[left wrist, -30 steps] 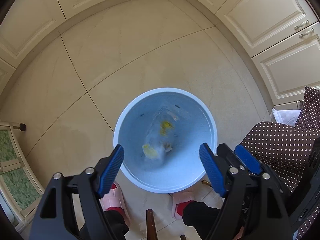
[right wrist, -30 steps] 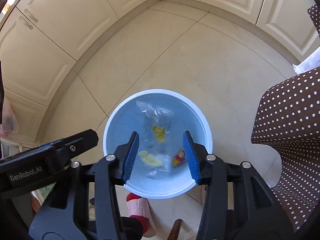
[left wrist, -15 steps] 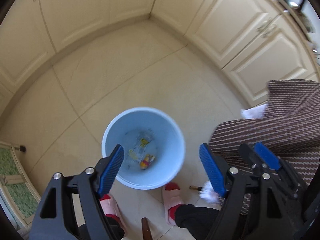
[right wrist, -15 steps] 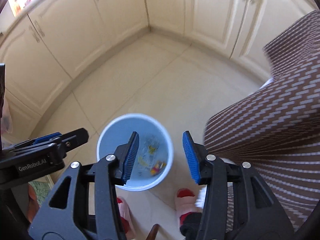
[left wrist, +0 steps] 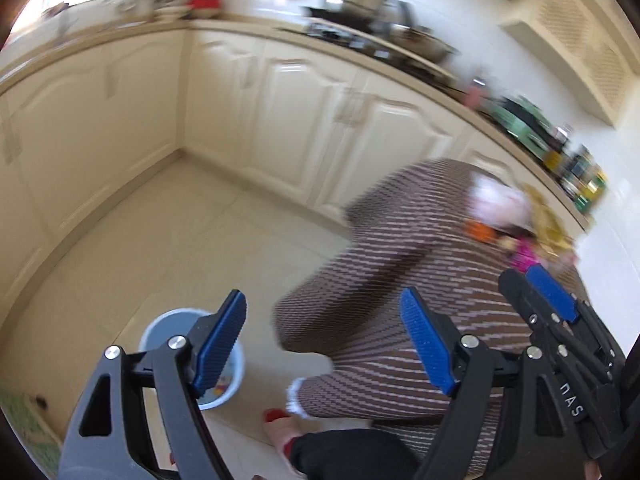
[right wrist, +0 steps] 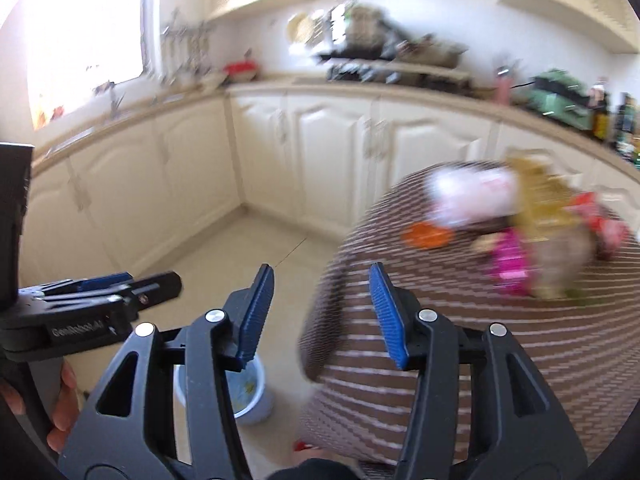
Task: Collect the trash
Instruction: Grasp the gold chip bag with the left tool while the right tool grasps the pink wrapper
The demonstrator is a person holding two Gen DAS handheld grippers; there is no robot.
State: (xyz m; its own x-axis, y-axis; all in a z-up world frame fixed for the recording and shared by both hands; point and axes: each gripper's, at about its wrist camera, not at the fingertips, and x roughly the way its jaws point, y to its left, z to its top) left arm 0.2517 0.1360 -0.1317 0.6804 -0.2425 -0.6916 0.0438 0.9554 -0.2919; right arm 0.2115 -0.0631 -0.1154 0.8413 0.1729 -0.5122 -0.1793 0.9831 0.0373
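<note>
Both views are motion-blurred. A light blue bin (left wrist: 160, 330) stands on the floor low at the left, with wrappers inside; it also shows in the right wrist view (right wrist: 254, 394). A round table with a brown dotted cloth (left wrist: 384, 248) carries a trash pile: a white bag (right wrist: 472, 196), an orange piece (right wrist: 426, 236), a pink wrapper (right wrist: 508, 260) and a yellow wrapper (right wrist: 540, 196). My left gripper (left wrist: 324, 344) is open and empty, between bin and table. My right gripper (right wrist: 322, 312) is open and empty, at the table's near edge.
Cream cabinets (left wrist: 296, 120) line the back and left under a counter (right wrist: 400, 84) crowded with pots and bottles. The tiled floor (left wrist: 180, 232) lies between. The person's red-and-pink slipper (left wrist: 280, 428) is by the bin. A green mat (left wrist: 24, 432) lies at the far left.
Both grippers have lifted from directly over the bin and tilted up toward the table and counter. The bin has shrunk to the lower left. Both stay open and empty.
</note>
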